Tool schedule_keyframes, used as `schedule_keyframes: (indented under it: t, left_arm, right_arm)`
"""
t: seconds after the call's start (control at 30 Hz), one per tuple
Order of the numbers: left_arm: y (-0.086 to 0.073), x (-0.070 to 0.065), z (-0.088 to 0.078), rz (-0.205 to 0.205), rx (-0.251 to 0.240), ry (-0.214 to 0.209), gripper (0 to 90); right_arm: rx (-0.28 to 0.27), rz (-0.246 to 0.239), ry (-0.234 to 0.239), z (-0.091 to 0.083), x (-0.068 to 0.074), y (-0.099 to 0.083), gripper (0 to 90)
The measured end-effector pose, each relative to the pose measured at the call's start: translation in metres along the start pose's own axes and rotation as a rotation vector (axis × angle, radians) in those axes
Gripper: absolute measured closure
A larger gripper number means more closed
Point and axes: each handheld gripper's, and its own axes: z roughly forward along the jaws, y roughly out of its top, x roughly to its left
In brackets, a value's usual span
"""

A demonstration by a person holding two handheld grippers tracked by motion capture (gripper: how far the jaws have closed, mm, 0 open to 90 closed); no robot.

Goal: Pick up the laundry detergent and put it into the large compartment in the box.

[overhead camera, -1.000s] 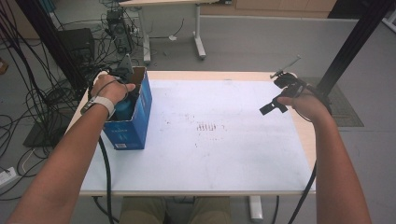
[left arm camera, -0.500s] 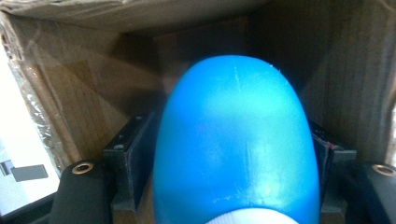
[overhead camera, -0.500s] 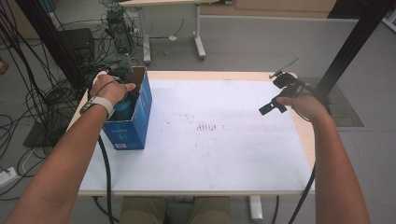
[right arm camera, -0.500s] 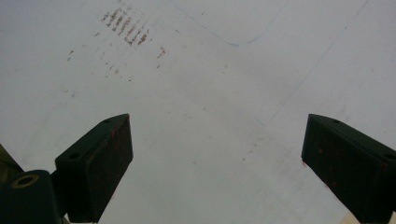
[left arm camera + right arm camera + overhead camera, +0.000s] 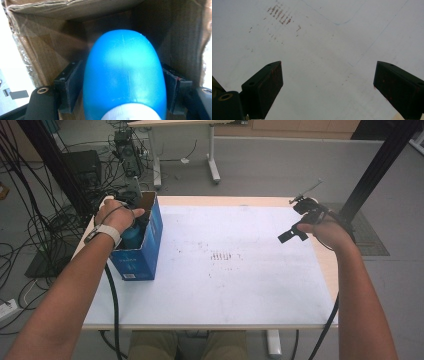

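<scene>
An open blue cardboard box (image 5: 142, 257) stands at the table's left edge with a blue bottle (image 5: 131, 236) inside it. My left gripper (image 5: 122, 75) reaches down into the box, a hand (image 5: 116, 215) on top of it. The bottle (image 5: 123, 75), with its white cap (image 5: 130, 114) nearest the camera, lies between the jaws. The jaws have just been opening, and the pads (image 5: 72, 85) stand beside the bottle without pressing on it. My right gripper (image 5: 297, 220) hovers over the table's right side, open, with nothing between its fingers (image 5: 328, 85).
A white sheet (image 5: 235, 270) covers the table, with faint reddish marks (image 5: 222, 256) near its middle. Brown box walls (image 5: 50, 50) close in around the left gripper. Cables and equipment (image 5: 125, 150) lie on the floor behind the table at the left. A black post (image 5: 377, 165) rises at the right.
</scene>
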Motion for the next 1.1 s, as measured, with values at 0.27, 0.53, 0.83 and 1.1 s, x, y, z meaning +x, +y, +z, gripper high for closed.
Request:
schedule_keyframes:
  t: [0.27,0.53,0.83,1.1]
  left_arm:
    - [-0.004,0.006,-0.008,0.007,-0.012,-0.022,28.1]
    - [-0.008,0.01,-0.019,0.012,-0.024,-0.04,21.2]
    - [-0.014,0.018,-0.027,0.011,-0.037,-0.071,17.2]
    - [-0.023,0.02,-0.049,0.037,-0.077,-0.078,13.7]
  right_arm:
    - [-0.007,0.003,0.006,-0.001,0.001,-0.002,8.6]
    - [-0.017,-0.003,0.005,-0.005,0.003,-0.005,8.8]
    - [-0.023,0.005,0.005,-0.007,0.004,-0.01,8.8]
    - [-0.033,0.005,0.0,-0.011,0.006,-0.012,8.8]
